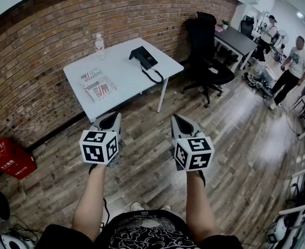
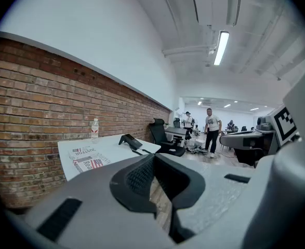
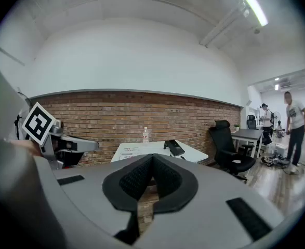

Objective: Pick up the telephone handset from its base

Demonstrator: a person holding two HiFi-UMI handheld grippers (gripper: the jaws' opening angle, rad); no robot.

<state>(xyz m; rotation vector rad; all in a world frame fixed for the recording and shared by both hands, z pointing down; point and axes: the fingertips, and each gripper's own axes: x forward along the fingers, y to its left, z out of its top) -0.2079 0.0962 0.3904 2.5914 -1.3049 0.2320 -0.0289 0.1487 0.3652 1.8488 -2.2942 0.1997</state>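
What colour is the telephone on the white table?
Black. The telephone shows best in the head view.

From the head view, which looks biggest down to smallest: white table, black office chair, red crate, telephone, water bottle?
1. white table
2. black office chair
3. red crate
4. telephone
5. water bottle
This is size in the picture only; the crate sits at the warped edge.
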